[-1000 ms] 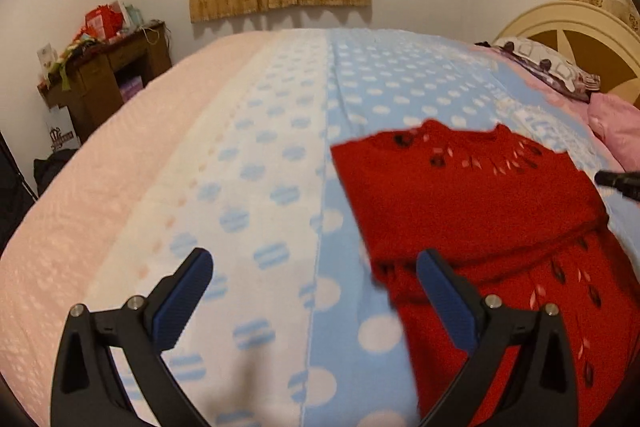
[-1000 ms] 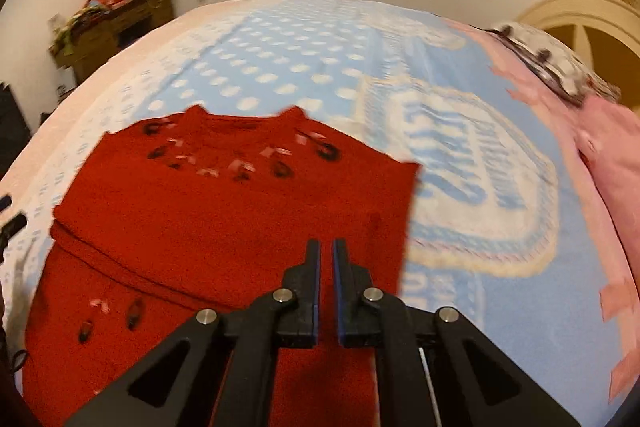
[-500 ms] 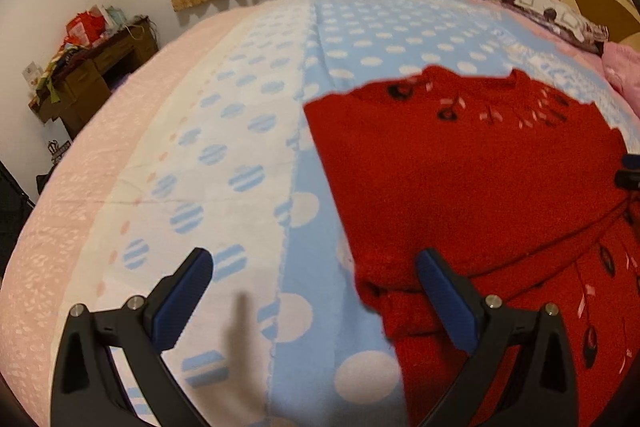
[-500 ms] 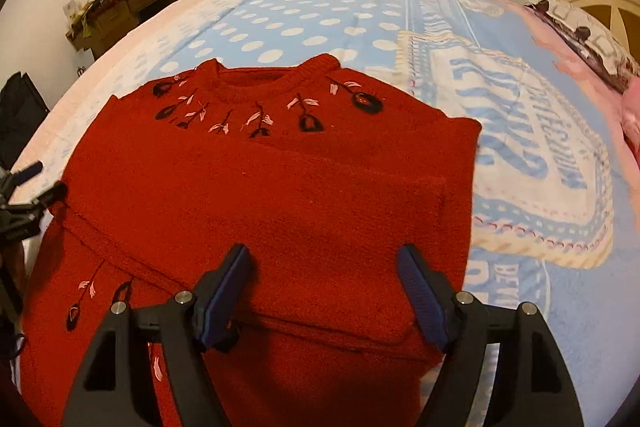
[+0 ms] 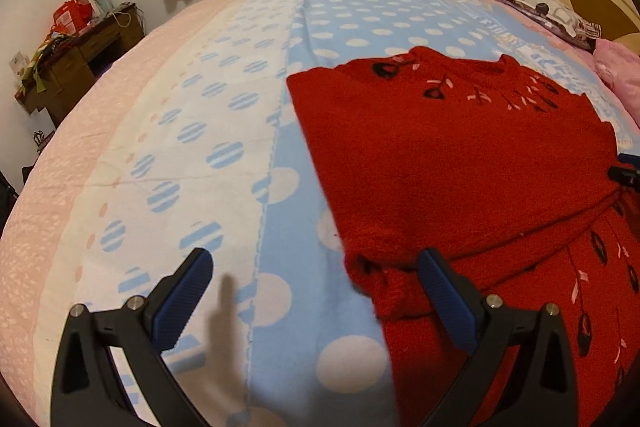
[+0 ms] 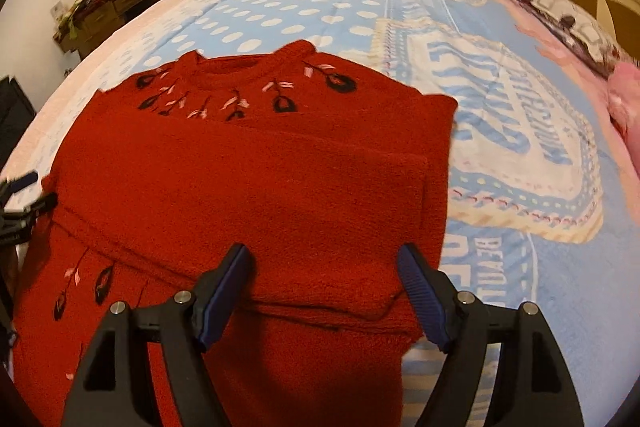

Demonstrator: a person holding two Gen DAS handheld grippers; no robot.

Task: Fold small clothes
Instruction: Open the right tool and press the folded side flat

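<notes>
Right gripper (image 6: 324, 287) released from red sweater (image 6: 248, 187), jaws now spread (left gripper (image 5: 316, 299) also spread, empty). Sleeve fold laid; bottom half unfolded on bed (image 5: 240, 75).

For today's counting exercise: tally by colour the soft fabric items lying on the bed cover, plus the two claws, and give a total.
Red: 1, the knitted sweater
Pink: 1, the cushion near the headboard
Patterned white: 1, the pillow
Black with blue pads: 2, left claw and right claw, both open
Total: 5
</notes>
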